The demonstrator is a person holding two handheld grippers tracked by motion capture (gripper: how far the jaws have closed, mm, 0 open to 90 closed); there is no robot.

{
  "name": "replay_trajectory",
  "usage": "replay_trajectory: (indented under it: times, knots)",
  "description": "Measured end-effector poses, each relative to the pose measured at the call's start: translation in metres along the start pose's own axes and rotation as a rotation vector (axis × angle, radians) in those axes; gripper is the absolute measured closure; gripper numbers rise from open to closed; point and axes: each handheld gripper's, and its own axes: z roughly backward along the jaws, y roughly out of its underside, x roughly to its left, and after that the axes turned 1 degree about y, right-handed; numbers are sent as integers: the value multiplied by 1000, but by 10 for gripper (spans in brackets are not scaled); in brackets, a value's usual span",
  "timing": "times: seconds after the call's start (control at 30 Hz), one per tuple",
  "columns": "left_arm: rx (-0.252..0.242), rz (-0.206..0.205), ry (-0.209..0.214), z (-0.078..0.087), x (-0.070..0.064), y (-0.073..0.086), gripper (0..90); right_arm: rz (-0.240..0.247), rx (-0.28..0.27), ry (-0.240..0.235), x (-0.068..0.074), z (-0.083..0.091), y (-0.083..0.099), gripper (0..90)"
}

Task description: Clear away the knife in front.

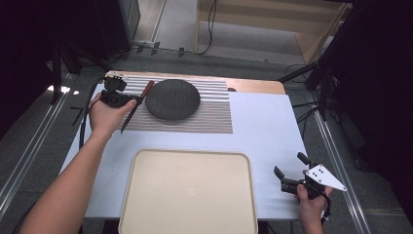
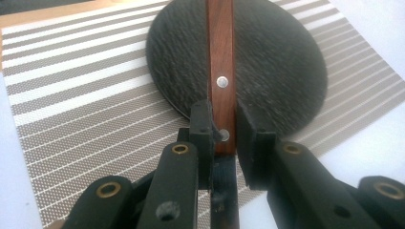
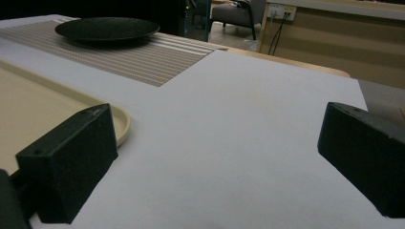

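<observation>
A knife with a brown wooden handle (image 2: 221,52) and a dark blade (image 1: 127,119) lies slantwise over the left part of the striped placemat (image 1: 209,117). My left gripper (image 1: 135,101) is shut on the knife near where handle meets blade, and in the left gripper view the jaws press the riveted handle from both sides (image 2: 222,130). The handle reaches out over a round dark grey plate (image 1: 172,99) (image 2: 277,62). My right gripper (image 1: 290,165) rests low at the table's front right, open and holding nothing (image 3: 217,138).
A large cream tray (image 1: 190,195) (image 3: 33,105) lies at the front middle of the white table cover (image 1: 263,126). The plate (image 3: 106,28) sits far off in the right gripper view. Dark stands and cables flank the table.
</observation>
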Motion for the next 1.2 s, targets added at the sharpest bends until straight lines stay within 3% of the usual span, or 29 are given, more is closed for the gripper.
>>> replay_trajectory:
  times: [0.2,0.7,1.2]
  knots:
    - [6,-33,5,4,-10,6,772,-2,1,1,0,0,0,0]
    - [2,-101,66,6,-43,34,772,1,0,0,0,0,0,0]
    - [-33,-121,123,19,-67,58,772,7,0,-1,0,0,0,0]
